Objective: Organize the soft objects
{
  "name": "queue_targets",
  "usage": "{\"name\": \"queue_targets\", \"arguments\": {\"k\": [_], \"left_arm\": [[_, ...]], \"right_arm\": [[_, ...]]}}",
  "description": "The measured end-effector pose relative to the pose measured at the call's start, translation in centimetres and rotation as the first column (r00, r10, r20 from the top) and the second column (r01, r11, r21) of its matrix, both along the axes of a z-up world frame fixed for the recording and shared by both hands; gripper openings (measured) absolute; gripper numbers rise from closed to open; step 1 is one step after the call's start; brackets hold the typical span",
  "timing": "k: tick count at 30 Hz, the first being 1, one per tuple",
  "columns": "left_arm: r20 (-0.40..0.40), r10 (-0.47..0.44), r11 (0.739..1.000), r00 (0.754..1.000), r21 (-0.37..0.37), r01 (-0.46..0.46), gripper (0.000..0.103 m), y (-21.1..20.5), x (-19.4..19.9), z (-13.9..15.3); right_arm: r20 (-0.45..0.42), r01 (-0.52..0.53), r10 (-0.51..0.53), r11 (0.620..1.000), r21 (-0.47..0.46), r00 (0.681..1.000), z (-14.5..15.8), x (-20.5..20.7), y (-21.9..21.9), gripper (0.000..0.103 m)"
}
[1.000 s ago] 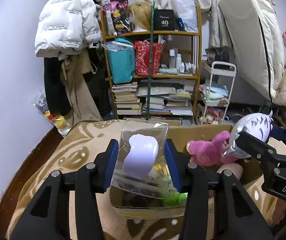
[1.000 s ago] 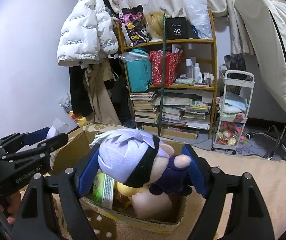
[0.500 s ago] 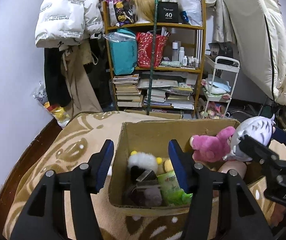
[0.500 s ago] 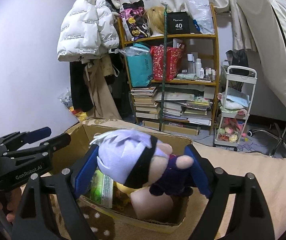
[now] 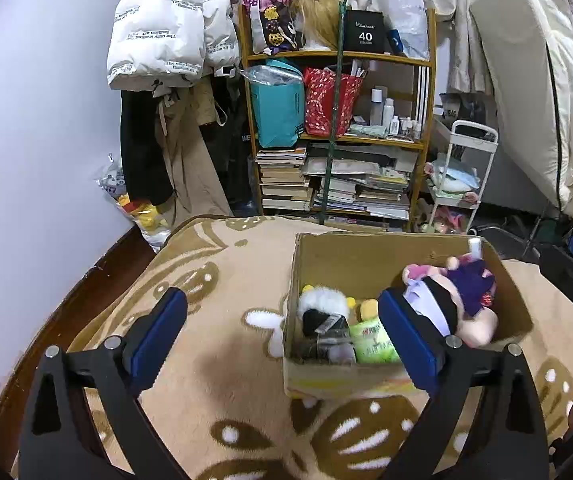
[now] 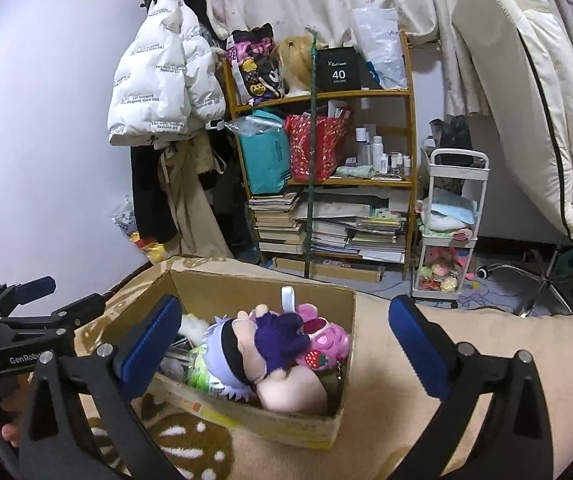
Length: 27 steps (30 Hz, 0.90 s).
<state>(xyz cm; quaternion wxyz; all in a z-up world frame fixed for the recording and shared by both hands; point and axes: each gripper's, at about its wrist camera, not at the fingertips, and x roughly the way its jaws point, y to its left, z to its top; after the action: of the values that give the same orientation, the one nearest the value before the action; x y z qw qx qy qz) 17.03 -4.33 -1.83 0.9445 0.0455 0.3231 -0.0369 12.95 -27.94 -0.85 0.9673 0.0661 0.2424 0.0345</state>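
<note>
1. On a bed covered by a beige blanket (image 5: 214, 280) with brown and white patterns stands an open cardboard box (image 5: 366, 256), and the room around it is crowded.
2. Behind the bed, against the far wall, a wooden shelf (image 6: 366, 94) holds a teal bag (image 5: 278, 108), a red bag (image 5: 326, 104), small bottles and stacks of books (image 5: 282, 180).
3. A white puffer jacket (image 5: 158, 36) hangs left of the shelf, and a white trolley (image 6: 452, 216) stands right of it, beside a mattress (image 6: 526, 92) that leans against the wall.
4. Inside the box lie the soft objects: a doll with lilac hair and a black band (image 6: 230, 352), a pink plush with a strawberry (image 6: 322, 340), a white fluffy toy (image 5: 322, 300) and a green packet (image 5: 372, 340).
5. The left gripper (image 5: 282, 344) is over the blanket at the left side of the box; its 2 jaws are opening wide and hold nothing, and the right jaw overlaps the near part of the box in the left wrist view.
6. The right gripper (image 6: 282, 352) is above the near side of the box; its jaws are also opening wide, and the doll lies in the box below them, not touched by the pads.
7. The blanket is free to the left of the box and to the right of it, and the bed edge curves along the dark wooden frame (image 5: 98, 272) near the left wall.
8. The box sits well away from that edge.
</note>
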Motion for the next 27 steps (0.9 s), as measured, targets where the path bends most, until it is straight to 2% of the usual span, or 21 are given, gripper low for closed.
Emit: {"name": "queue_targets", "arguments": {"k": [4, 11, 13, 18, 22, 27], "left_arm": [[0.022, -0.015, 1.000, 1.000, -0.003, 0.015, 0.098, 0.7, -2.2, 1.1], [0.081, -0.040, 0.999, 0.996, 0.008, 0.040, 0.099, 1.1, -6.3, 3.3], [0.080, -0.054, 0.998, 0.995, -0.013, 0.055, 0.099, 1.4, -7.7, 3.7], [0.113, -0.051, 0.999, 0.992, 0.001, 0.052, 0.099, 2.0, -10.9, 4.5], [0.139, -0.033, 0.999, 0.990, -0.028, 0.037, 0.099, 3.2, -13.4, 5.1], [0.145, -0.038, 0.998, 0.989, -0.041, 0.044, 0.099, 4.1, -15.3, 5.2]], "right_arm": [[0.010, 0.011, -0.012, 1.000, 0.015, 1.000, 1.2, -1.9, -0.3, 0.103], [0.038, 0.026, -0.026, 1.000, -0.016, 0.999, 3.4, -5.8, -0.3, 0.103], [0.049, 0.033, -0.032, 0.999, -0.022, 0.998, 3.9, -7.1, -0.3, 0.103], [0.075, 0.050, -0.046, 0.998, -0.043, 0.996, 5.0, -10.4, -0.3, 0.103], [0.094, 0.059, -0.051, 0.995, -0.078, 0.994, 5.7, -12.6, -0.2, 0.103], [0.096, 0.075, -0.067, 0.994, -0.078, 0.993, 6.0, -14.2, -0.4, 0.103]]}}
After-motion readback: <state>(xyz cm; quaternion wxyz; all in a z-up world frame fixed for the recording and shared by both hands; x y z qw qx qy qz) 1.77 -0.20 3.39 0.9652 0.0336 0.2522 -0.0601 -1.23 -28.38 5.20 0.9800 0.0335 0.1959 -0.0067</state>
